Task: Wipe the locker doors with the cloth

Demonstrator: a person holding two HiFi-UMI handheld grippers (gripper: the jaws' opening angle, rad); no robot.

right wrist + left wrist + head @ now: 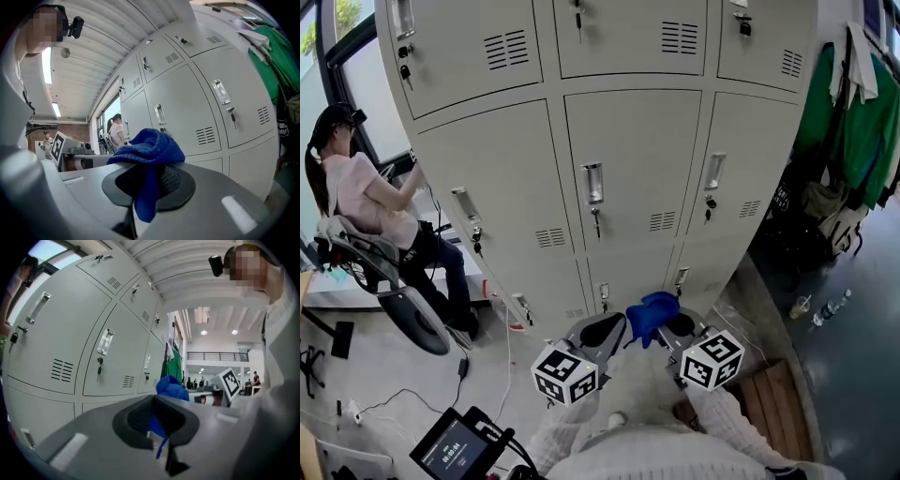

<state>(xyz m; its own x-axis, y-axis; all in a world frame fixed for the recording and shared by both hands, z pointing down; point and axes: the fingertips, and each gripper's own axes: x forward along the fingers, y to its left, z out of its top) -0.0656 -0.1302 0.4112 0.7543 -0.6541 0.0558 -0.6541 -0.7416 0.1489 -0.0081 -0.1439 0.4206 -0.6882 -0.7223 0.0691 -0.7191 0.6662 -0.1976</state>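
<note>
Cloth: the blue cloth [652, 317] is held bunched between both grippers, low before the grey locker doors [637, 159].
Right gripper [149, 182]: jaws are clamped on the cloth.
Left gripper [154, 417]: jaws are closed on a cloth fold.

Locker doors [633, 169]: nine in view, three rows of three
Grippers: two, left gripper [602, 330] and right gripper [677, 326]
Blue cloth [652, 315]: one
Marker cubes [565, 373]: two
Seated person [366, 202]: one
</note>
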